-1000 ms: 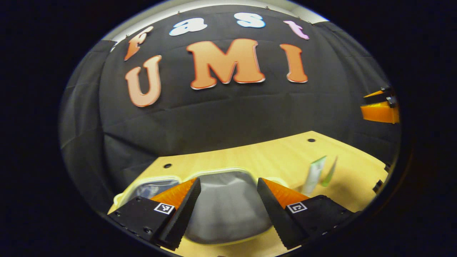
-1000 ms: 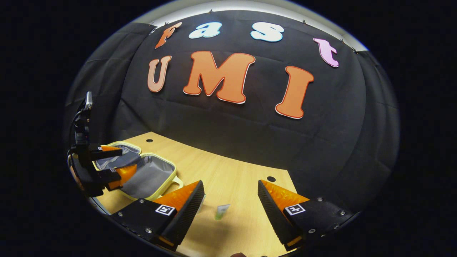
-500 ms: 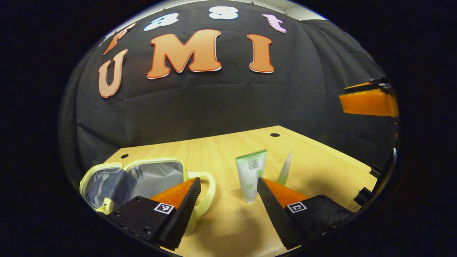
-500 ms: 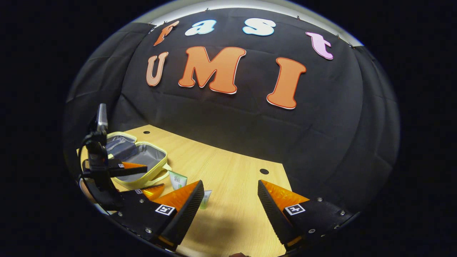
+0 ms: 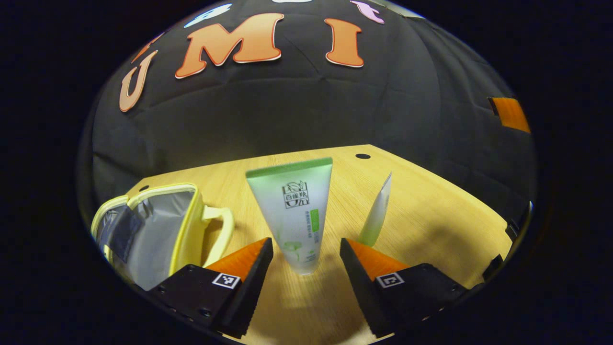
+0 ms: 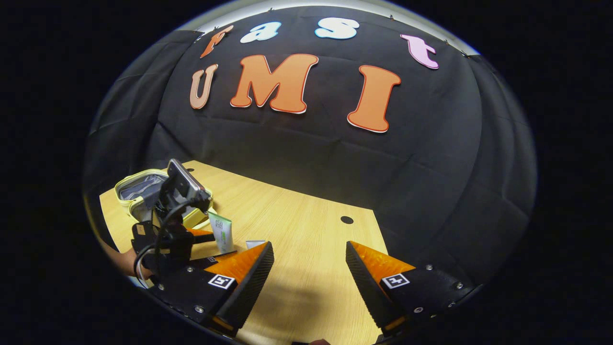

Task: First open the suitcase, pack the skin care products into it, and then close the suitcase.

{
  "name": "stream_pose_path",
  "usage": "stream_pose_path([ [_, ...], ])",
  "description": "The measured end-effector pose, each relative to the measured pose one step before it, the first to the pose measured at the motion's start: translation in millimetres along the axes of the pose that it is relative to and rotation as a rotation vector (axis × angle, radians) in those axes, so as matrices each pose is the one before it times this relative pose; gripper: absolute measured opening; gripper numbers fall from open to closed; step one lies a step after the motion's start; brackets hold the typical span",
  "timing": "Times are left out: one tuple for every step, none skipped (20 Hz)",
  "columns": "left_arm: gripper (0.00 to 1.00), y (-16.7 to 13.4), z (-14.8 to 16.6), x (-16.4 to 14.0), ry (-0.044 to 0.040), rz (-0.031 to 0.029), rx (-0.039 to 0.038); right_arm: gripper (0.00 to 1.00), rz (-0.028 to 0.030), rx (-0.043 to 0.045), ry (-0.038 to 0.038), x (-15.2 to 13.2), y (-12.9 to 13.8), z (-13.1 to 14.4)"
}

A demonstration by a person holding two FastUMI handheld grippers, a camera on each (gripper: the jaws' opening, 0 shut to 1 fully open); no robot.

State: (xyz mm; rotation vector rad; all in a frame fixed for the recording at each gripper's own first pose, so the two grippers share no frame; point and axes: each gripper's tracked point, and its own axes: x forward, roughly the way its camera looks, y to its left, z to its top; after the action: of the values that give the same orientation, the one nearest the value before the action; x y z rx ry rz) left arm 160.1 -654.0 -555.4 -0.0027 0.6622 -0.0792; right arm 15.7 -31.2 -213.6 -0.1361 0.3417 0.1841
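Left claw spread wide, nothing held; white-and-green soft plastic skin care tube standing cap-down between the two fingers, clear of both pads, broad crimped end uppermost. Second, slimmer white-and-green tube upright just beyond the right finger, seen edge-on. Open pale-yellow zip suitcase with grey fabric lining lying to the left of the left claw, its yellow loop handle turned toward the near tube.

Right claw likewise wide open and empty, poised over bare bench, with the left claw and both tubes off to its left and the suitcase beyond them.

Probable handling: light, squeezable, smooth-walled; narrow cap base, so easily toppled by a one-sided nudge. Best hold judged to be low on the body, just above the cap, where the tube is rounder and stiffer, fingers closing evenly on the two flat faces; firm pinch higher up likely to buckle the wall or let it slide.

Light wood-grain bench, flat and matt, with small dark round holes near the far edge. Black cloth booth wall close behind and to both sides; room for a short carry leftward to the suitcase
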Motion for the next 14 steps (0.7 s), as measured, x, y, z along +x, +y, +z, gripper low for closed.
stream_pose_path([
  [0.82, -0.76, -6.59, 7.57, 0.01710, 0.00183, -0.00312, 0.96, -0.00260, -0.00249, 0.00073, 2.03, -2.05, -0.39],
  [0.71, 4.50, -1.86, 6.60, 0.01168, 0.01721, 0.00454, 0.96, 0.00116, -0.00165, 0.00296, 1.13, -1.69, -2.36],
  [0.61, -1.19, 1.90, 8.56, -0.01948, -0.01281, -0.01055, 0.96, 0.00208, -0.00088, 0.00661, 0.49, -1.62, -2.72],
  [0.51, -2.95, 0.20, -11.24, 0.01130, -0.00872, -0.00110, 0.96, 0.00566, 0.00155, 0.00822, -0.34, -0.13, -2.38],
  [0.53, 2.08, 2.47, -0.60, 0.00330, 0.00483, -0.00455, 0.96, 0.00605, 0.00348, 0.00762, 1.98, 1.45, -2.26],
  [0.53, 2.54, 2.15, -5.26, -0.00295, 0.00375, -0.00757, 0.96, 0.00760, 0.00176, 0.01094, 1.32, 1.00, -2.95],
  [0.53, 2.64, 6.92, -6.24, -0.01087, 0.00351, -0.00533, 0.96, 0.00858, 0.00025, 0.01013, 0.83, 0.91, -3.57],
  [0.52, 3.69, 8.06, -8.61, -0.01236, 0.01258, -0.00127, 0.96, 0.01042, 0.00069, 0.00805, 2.15, 2.32, -2.41],
  [0.52, 4.80, 7.09, -7.31, -0.00332, 0.01028, 0.00040, 0.96, 0.01469, -0.00152, 0.00911, 3.10, 3.65, -2.26],
  [0.52, 3.78, 8.76, -7.20, -0.00873, 0.00753, -0.00583, 0.96, 0.01211, -0.00095, 0.00476, 4.21, 3.49, -0.72],
  [0.52, 2.56, 8.88, -6.49, -0.00656, 0.00428, -0.00834, 0.96, 0.01980, 0.00137, 0.00957, 4.62, 5.23, -2.15],
  [0.52, 4.50, 9.99, -7.42, -0.00813, 0.00873, -0.00890, 0.96, 0.01919, 0.00329, 0.00636, 4.07, 4.32, -3.97],
  [0.52, 4.68, 11.70, -6.60, -0.01334, 0.00812, -0.00630, 0.96, 0.01923, 0.00374, 0.00660, 6.31, 5.52, -2.12],
  [0.52, 4.97, 11.61, -7.14, -0.01040, 0.01476, -0.00432, 0.96, 0.01745, 0.00332, 0.01324, 7.55, 5.31, -4.92],
])
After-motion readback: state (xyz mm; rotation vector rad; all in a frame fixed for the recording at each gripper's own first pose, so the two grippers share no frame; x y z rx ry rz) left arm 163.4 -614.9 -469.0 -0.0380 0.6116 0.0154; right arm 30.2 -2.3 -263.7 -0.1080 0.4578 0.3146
